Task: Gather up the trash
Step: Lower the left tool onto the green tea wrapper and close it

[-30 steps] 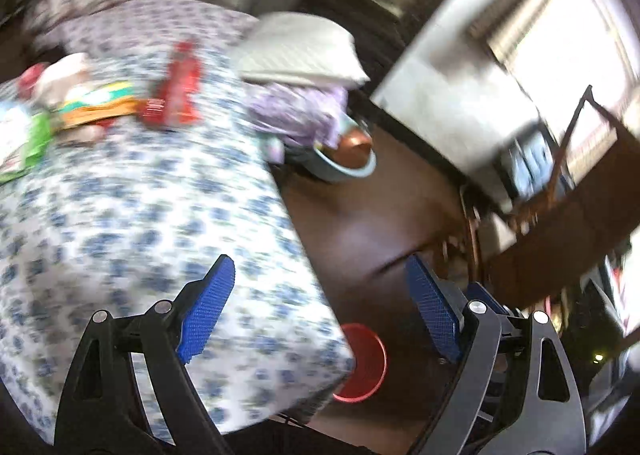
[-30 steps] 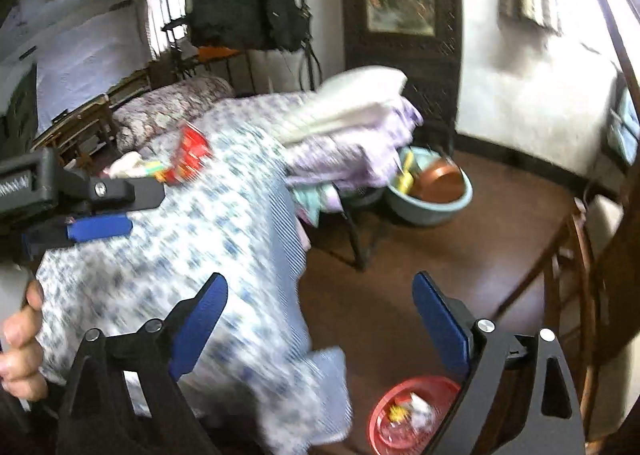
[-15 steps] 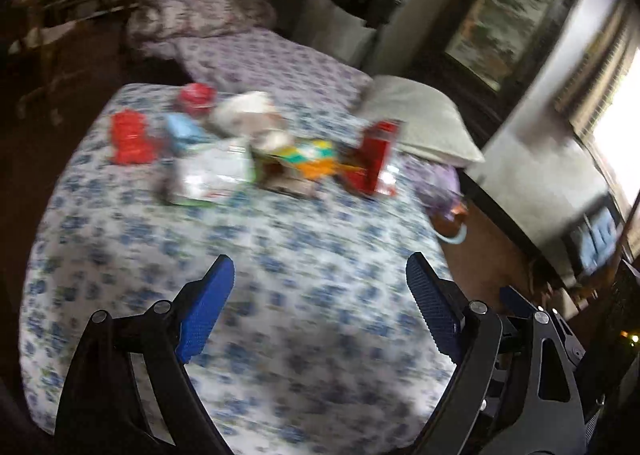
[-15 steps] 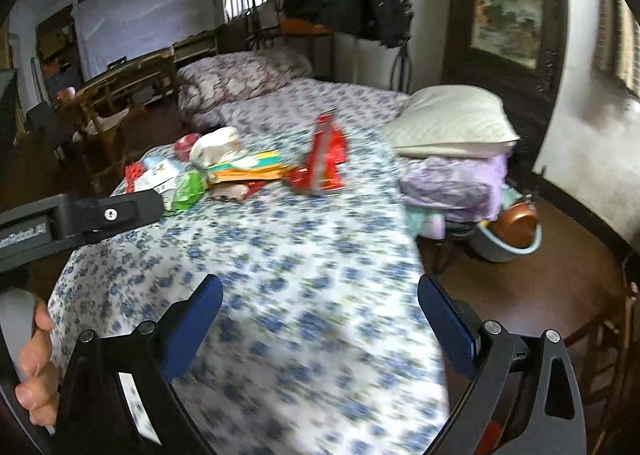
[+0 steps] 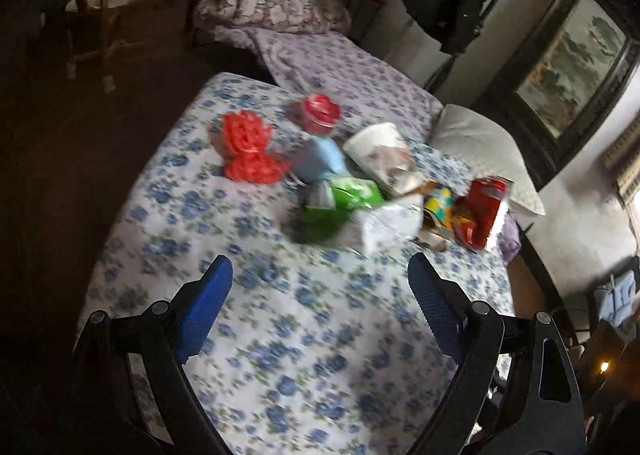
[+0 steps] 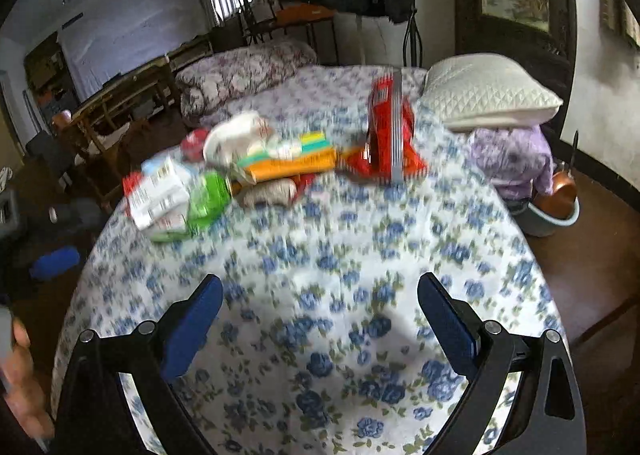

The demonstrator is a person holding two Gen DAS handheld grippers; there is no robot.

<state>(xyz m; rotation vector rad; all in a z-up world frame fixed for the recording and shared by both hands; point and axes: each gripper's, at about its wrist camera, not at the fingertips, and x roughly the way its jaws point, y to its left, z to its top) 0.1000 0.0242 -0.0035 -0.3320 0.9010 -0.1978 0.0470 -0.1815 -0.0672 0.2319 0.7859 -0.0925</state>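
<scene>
Trash pile (image 5: 360, 191) of wrappers, a red bag (image 6: 390, 135) and a paper cup (image 5: 380, 153) sits on the floral bedsheet (image 6: 340, 295), well ahead of both tongs. Left gripper (image 5: 320, 299) and right gripper (image 6: 320, 315) hover level, jaws spread wide, holding nothing.

Left wrist view: looks forward and down over blue-flowered white bedsheet (image 5: 312, 335), close to its near edge, facing the far dark-framed landscape painting (image 5: 576, 55). Right wrist view: similar height, lower angle, same heading. Both share the pile of crumpled wrappers (image 5: 360, 191) (image 6: 256, 167), the tall red foil packet (image 5: 482, 211) (image 6: 386, 127) and the white quilted pillow (image 5: 480, 151) (image 6: 488, 95).
</scene>
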